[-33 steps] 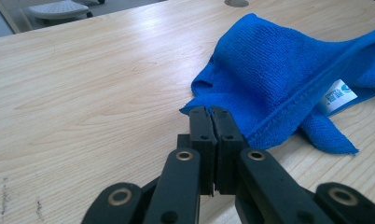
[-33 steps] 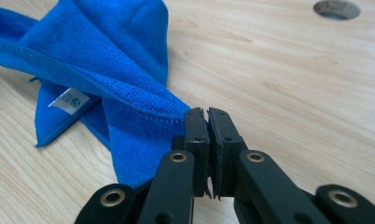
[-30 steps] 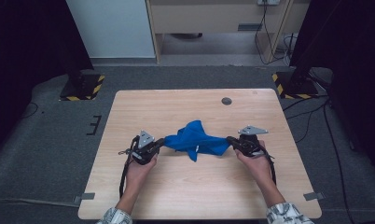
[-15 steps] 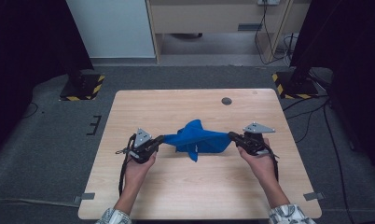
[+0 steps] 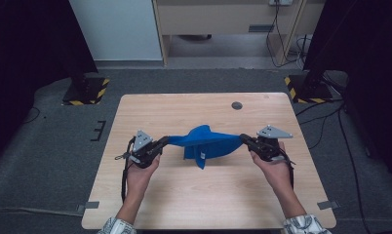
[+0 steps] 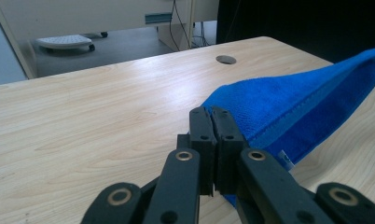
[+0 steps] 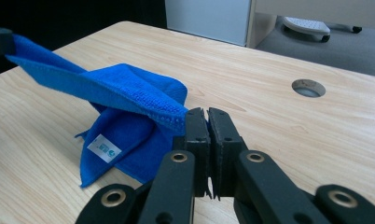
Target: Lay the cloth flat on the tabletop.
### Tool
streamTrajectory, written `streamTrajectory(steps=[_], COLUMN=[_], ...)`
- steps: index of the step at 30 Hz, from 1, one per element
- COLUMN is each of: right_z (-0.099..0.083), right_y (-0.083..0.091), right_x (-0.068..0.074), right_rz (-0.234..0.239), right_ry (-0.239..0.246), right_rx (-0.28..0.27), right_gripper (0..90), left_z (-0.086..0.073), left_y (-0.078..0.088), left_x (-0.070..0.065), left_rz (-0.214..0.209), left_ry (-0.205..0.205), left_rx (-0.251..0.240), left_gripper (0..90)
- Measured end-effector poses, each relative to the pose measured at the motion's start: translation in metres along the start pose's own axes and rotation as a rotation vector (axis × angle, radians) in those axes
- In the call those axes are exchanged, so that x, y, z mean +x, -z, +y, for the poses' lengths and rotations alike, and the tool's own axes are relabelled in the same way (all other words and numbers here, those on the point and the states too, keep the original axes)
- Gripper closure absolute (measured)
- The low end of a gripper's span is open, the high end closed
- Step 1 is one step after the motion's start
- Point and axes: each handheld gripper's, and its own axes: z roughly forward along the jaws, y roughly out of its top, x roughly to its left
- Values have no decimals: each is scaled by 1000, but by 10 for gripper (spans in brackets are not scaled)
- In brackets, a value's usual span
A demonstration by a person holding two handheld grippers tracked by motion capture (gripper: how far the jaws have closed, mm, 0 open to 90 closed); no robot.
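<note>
While both hands climb away from the tabletop, the blue cloth comes up with them — a second ago it sat bunched low on the wood between the grippers, and now its top edge is pulled out into a taut line from one hand to the other, with the middle hanging below in a loose fold. Look at the left gripper: jaws pinched tight on one corner of the cloth, and in the left gripper view the hem runs straight out from between the closed black pads toward the far hand. Same story on the right gripper — clamped on the opposite corner, fabric wedged between its pads, the white care label dangling on the lower flap. That flap looks to be brushing the table near its middle, though how much of it rests there I cannot tell. So the lift is working: the cloth is opening out instead of staying crumpled, which I read as the spreading step before a fold or a lay-flat. The small round cable hole sits well clear at the far edge. Next, I'd judge, more height or a wider pull is needed to free the hanging fold.
</note>
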Motion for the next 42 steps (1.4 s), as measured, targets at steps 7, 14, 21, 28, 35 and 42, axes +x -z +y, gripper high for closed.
streamTrajectory(steps=[7,14,21,28,35,42], right_z=[6,10,14,21,28,35], right_y=[4,8,13,20,28,36], right_x=[7,7,8,11,13,16], right_rz=[4,9,10,16,18,23], right_ry=[16,21,20,26,35,40], right_rx=[-13,-27,-36,-63,-79,-91], right_gripper=[874,874,874,874,874,874], left_z=[3,9,11,17,22,29], left_y=[3,8,9,14,18,23], left_x=[2,-1,-2,-4,-7,-11], left_rz=[7,7,3,3,-3,-10], left_ry=[7,1,2,2,-6,-13], left_rx=[-8,-27,-31,-50,-62,-80], left_gripper=[882,882,883,883,883,884])
